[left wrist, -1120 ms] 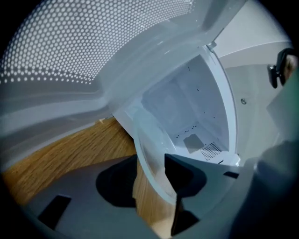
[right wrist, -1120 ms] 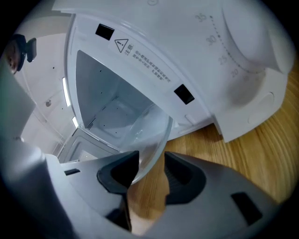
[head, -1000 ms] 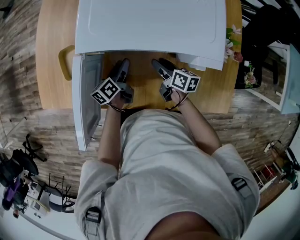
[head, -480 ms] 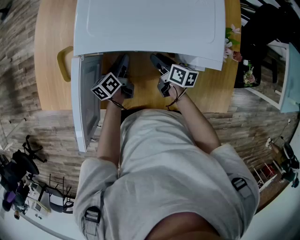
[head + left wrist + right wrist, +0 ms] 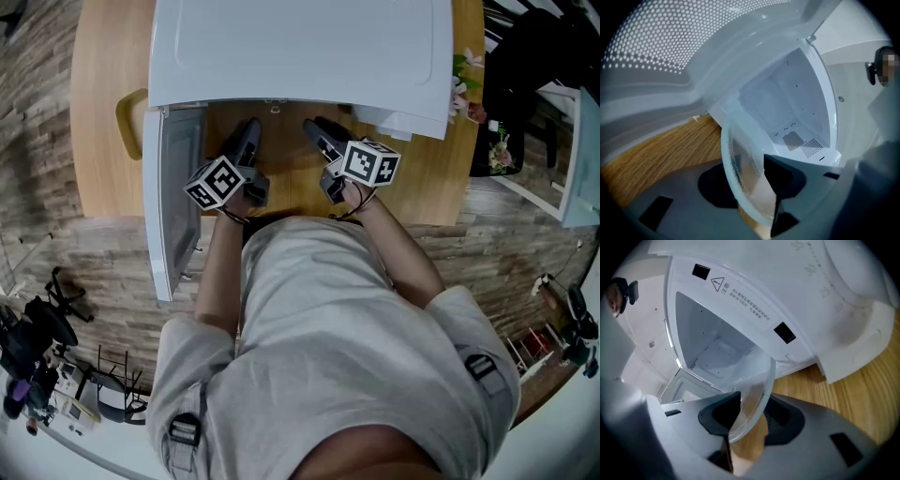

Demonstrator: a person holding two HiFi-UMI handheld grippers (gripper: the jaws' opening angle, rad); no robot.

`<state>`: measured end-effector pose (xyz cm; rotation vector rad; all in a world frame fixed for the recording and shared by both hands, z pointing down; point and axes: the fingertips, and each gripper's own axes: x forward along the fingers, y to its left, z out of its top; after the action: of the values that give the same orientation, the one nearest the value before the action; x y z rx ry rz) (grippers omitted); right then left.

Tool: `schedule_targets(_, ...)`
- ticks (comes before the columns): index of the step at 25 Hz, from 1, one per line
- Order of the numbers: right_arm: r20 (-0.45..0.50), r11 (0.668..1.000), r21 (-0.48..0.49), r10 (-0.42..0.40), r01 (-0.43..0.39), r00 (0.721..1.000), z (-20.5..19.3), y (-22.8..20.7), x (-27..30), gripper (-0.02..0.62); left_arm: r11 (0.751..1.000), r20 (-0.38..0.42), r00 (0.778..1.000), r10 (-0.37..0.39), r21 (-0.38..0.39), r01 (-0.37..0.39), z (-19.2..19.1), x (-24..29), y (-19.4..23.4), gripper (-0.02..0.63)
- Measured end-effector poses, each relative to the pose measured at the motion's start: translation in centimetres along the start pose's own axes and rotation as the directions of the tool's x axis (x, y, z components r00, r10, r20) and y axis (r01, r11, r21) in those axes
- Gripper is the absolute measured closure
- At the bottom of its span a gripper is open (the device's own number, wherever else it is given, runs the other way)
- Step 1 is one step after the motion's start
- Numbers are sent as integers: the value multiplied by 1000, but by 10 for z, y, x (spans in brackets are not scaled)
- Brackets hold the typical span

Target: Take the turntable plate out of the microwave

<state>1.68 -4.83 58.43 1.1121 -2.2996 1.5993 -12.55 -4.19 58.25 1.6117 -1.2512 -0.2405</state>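
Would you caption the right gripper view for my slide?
Right gripper, jaws just closed on the plate, before the open microwave.

microwave: white | turntable plate: clear | table: tan wood grain | door: white-dotted mesh | shirt: grey

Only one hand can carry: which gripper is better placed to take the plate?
Probably the right gripper. Both just closed on the plate, but the door crowds the left gripper; bare table lies beside the right.
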Motion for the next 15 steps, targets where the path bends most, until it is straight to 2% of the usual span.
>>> schedule_targets(4,-11,1000,7,-3,3,1000,-4,-4,3,442,1000,-22,1000,-3,-9,3,-4,3,6,403)
schedule_targets(7,-4,1000,10,-9,9,1000,-4,-7,3,440,999,-11,1000,-29,-40,28,-4,3,4,419)
schedule_targets(9,7,1000,16,-6,6,1000,-3,-10,5,416,999,-13,999,-29,-42,29,-5,2,6,425)
schedule_targets(11,26,999,31,9,-9,1000,0,-12,8,376,998,-12,999,-38,-41,38,-5,1,5,431)
schedule_targets(15,80,996,46,71,-74,994,14,-6,19,373,996,8,997,-79,-35,79,1,-2,-1,463)
